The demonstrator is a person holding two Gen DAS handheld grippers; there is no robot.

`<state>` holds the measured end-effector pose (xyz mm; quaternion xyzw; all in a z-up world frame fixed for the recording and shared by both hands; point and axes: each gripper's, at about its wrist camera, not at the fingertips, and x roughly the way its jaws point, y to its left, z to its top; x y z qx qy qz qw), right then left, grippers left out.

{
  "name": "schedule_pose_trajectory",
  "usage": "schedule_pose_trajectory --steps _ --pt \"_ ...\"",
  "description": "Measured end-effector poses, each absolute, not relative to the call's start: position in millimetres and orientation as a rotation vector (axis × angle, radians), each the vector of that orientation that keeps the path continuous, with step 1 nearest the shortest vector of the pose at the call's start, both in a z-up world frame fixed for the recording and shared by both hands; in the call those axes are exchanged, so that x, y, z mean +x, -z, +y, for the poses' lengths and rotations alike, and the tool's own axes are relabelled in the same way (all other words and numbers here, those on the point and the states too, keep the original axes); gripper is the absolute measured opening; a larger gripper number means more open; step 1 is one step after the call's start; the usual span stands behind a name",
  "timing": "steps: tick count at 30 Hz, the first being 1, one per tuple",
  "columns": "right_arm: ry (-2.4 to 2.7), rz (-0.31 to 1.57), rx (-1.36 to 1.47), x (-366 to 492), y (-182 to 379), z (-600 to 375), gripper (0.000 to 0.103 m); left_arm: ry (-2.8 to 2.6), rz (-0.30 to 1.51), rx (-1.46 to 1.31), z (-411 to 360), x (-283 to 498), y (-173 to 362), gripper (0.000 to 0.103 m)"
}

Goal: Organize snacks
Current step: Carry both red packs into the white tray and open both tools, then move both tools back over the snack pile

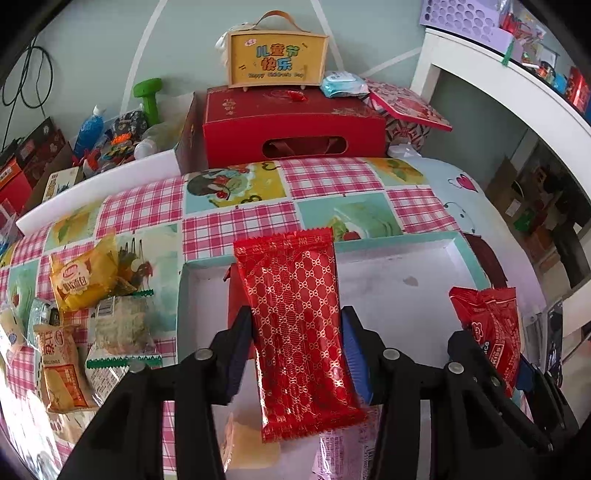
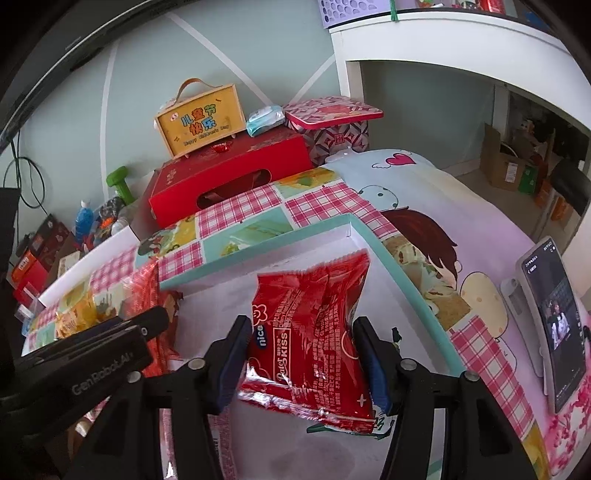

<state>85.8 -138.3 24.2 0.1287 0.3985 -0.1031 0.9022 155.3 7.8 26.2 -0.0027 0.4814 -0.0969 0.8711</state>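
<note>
My left gripper [image 1: 295, 325] is shut on a long red snack packet with a gold pattern [image 1: 299, 332], held above a shallow white tray with a teal rim [image 1: 454, 251]. My right gripper [image 2: 301, 347] is shut on a crinkled red "nice kiss" snack bag [image 2: 314, 332] over the same tray [image 2: 369, 236]. The right gripper and its bag [image 1: 487, 325] show at the right edge of the left wrist view. The left gripper's body [image 2: 92, 350] and its red packet [image 2: 147, 288] show at the left of the right wrist view. Loose snack packs [image 1: 85, 280] lie left of the tray.
A red gift box [image 1: 291, 125] with a yellow handled case [image 1: 277, 61] on top stands at the table's far edge. A phone on a stand [image 2: 550, 325] sits at the right. A white shelf unit [image 2: 443, 33] rises behind. Bottles and a green dumbbell [image 1: 147, 99] crowd the back left.
</note>
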Motion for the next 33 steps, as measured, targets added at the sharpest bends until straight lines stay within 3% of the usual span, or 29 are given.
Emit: schedule_pose_trajectory --steps 10,12,14,15,17,33 --pt "0.195 0.847 0.248 88.5 -22.2 -131.7 0.062 0.172 1.011 -0.037 23.2 149.5 -28.2 0.067" --pt "0.194 0.858 0.233 90.2 -20.8 -130.2 0.073 0.167 1.011 -0.045 26.9 148.4 -28.8 0.07" --pt "0.206 0.865 0.206 91.3 -19.0 -127.7 0.095 0.15 1.009 -0.045 31.5 147.0 -28.5 0.087" --pt "0.213 0.864 0.192 91.5 -18.5 -126.6 0.098 0.13 1.005 -0.04 34.6 146.0 -28.1 0.096" --pt "0.217 0.866 0.179 92.2 -17.7 -125.3 0.101 0.096 0.993 -0.034 40.8 143.6 -27.7 0.097" --pt "0.211 0.798 0.203 87.5 -30.0 -125.7 0.102 -0.047 0.967 -0.011 77.8 132.8 -17.1 0.098"
